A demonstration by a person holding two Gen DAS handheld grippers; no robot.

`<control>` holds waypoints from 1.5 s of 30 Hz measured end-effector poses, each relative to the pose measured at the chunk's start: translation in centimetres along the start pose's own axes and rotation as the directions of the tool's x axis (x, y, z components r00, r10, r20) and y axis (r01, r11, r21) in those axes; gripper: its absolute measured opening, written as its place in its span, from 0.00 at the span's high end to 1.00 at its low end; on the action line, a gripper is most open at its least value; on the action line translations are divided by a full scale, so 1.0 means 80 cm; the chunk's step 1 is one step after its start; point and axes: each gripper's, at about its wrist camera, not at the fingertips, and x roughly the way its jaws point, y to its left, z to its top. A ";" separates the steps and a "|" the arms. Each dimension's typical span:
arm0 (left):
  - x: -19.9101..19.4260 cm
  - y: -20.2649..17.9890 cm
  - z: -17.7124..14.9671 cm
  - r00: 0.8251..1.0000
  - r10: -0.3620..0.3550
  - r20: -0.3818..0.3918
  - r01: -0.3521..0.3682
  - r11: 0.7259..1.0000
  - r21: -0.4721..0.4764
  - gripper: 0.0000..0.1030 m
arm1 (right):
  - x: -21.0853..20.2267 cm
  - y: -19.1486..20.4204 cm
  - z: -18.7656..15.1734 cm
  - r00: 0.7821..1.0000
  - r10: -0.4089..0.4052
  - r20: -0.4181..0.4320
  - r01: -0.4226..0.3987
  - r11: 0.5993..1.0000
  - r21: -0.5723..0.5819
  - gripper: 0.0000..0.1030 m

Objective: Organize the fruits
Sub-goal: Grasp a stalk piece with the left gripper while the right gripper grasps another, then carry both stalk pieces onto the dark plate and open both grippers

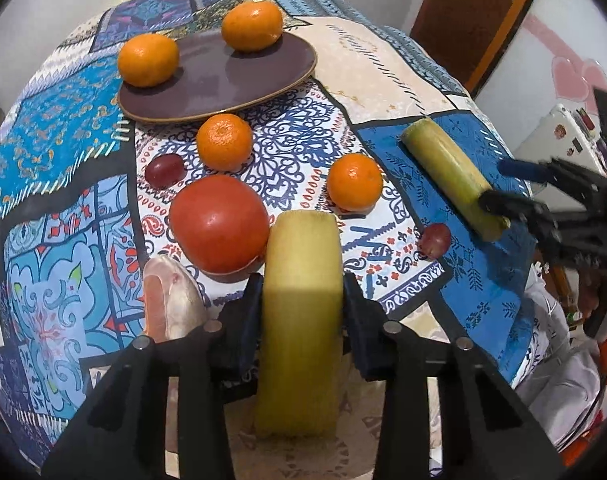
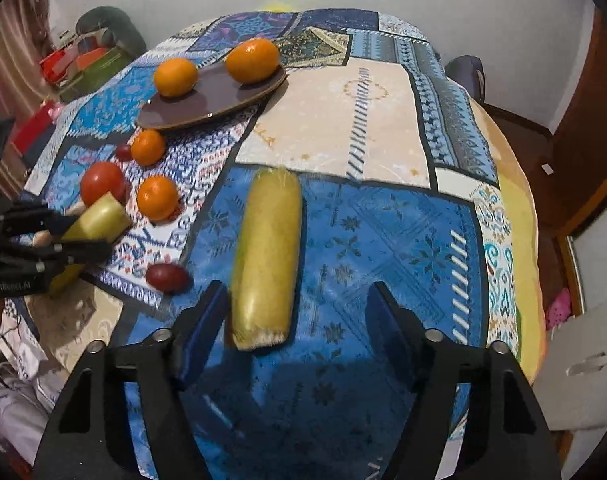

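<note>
My left gripper (image 1: 301, 296) is shut on a yellow-green sugarcane piece (image 1: 301, 312), held near the table's front; it also shows in the right wrist view (image 2: 99, 216). My right gripper (image 2: 297, 316) is open just in front of a second sugarcane piece (image 2: 269, 256) lying on the blue cloth; that piece touches the left finger. A brown plate (image 1: 223, 80) carries two oranges (image 1: 148, 60) (image 1: 252, 25). Two more oranges (image 1: 224, 142) (image 1: 354, 182), a tomato (image 1: 219, 222) and two red grapes (image 1: 164, 170) (image 1: 435, 240) lie on the cloth.
A pink pomelo wedge (image 1: 171, 296) lies left of my left gripper. The patterned tablecloth (image 2: 343, 120) covers a round table; its edge drops off at right. A wooden door (image 1: 471, 12) and clutter stand beyond the table.
</note>
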 end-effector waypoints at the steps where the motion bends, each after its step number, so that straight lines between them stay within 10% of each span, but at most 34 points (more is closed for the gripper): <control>1: 0.000 -0.001 0.000 1.000 0.002 0.001 -0.002 1.000 0.004 0.63 | 0.002 0.002 0.004 1.000 -0.003 0.006 0.003 1.000 -0.001 0.41; 14: -0.022 0.010 0.013 0.999 -0.008 0.046 0.010 0.999 -0.039 0.64 | 0.049 0.005 0.031 0.996 0.081 -0.043 -0.079 0.996 0.047 0.65; 45: -0.125 0.040 0.082 0.953 0.036 0.301 -0.005 0.995 -0.103 0.64 | -0.045 0.041 0.111 0.971 0.087 0.222 -0.080 0.996 -0.040 0.67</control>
